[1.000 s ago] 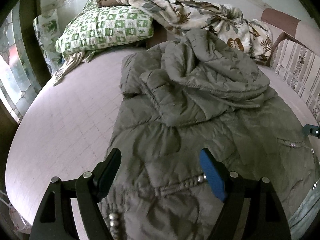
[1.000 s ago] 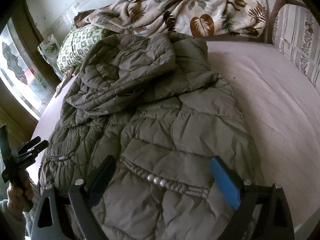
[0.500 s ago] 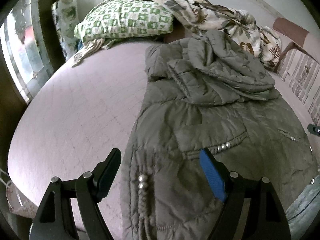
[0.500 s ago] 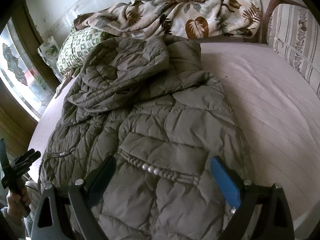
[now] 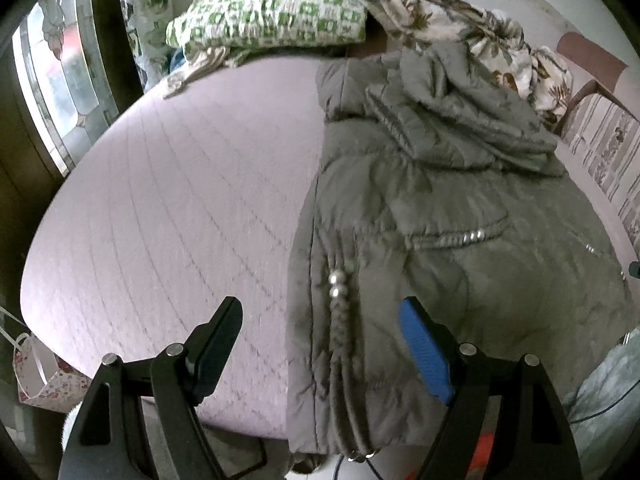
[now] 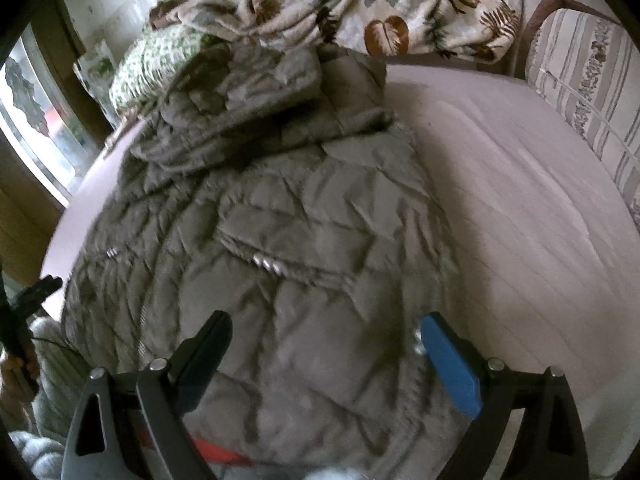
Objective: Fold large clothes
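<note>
Though quilted, olive jacket (image 5: 460,240) bears no readable writing.

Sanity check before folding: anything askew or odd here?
Yes. The jacket isn't flat: its top is bunched in a heap near the green pillow, and its hem overhangs the mattress edge.

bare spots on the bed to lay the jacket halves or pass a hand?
Two free patches of the mattress: one between the jacket and the window, one between the jacket and the striped cushion. The head end is crowded: green pillow, leaf blanket and the bunched hood.
</note>
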`<state>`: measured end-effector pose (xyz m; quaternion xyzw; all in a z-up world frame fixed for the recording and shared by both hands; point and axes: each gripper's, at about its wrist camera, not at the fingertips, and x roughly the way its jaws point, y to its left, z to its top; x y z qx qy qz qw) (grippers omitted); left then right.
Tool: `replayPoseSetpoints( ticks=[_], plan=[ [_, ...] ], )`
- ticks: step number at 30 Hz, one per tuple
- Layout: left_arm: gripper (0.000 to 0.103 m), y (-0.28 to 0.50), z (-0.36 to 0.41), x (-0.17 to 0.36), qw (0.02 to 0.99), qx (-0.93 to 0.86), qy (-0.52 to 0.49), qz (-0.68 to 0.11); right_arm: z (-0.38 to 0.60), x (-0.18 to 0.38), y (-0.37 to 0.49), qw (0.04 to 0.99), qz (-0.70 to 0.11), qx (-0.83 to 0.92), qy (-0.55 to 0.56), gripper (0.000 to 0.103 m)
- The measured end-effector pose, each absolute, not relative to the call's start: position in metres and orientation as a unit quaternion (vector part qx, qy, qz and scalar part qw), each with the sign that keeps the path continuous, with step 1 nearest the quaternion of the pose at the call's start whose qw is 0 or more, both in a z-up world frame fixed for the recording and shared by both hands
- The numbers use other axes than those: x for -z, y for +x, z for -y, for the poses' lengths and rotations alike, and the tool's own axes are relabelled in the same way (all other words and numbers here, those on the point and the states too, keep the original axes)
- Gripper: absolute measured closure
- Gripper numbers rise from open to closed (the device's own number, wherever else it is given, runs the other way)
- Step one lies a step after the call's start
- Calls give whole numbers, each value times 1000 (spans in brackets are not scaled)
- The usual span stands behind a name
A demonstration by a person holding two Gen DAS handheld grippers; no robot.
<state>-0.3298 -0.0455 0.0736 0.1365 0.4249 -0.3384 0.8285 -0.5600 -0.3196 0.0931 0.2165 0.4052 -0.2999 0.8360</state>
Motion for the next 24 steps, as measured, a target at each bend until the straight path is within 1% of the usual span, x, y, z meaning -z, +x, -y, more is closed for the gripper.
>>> replayPoseSetpoints(
  ticks=[3, 7, 13, 16, 18, 20, 24],
  plan=[
    [22, -330, 45, -61, 813, 348, 132, -447, 322, -86, -572, 825, -421, 307, 217, 6],
    [22, -333, 46, -47, 789, 379, 114, -470, 334, -72, -589, 809, -431, 315, 246, 6],
    [21, -337, 55, -37, 782, 380, 144, -472, 347, -52, -604, 789, -441, 323, 281, 6],
    [12, -334, 60, -33, 774, 383, 149, -483, 351, -42, -607, 784, -444, 314, 300, 6],
    [5, -335, 66, -30, 770, 382, 167, -483, 354, -37, -608, 781, -443, 308, 313, 6],
    [0, -338, 72, -27, 766, 382, 183, -484, 357, -32, -608, 780, -442, 300, 327, 6],
    [0, -336, 77, -24, 765, 379, 185, -487, 363, -24, -611, 778, -435, 286, 351, 5]
  ],
)
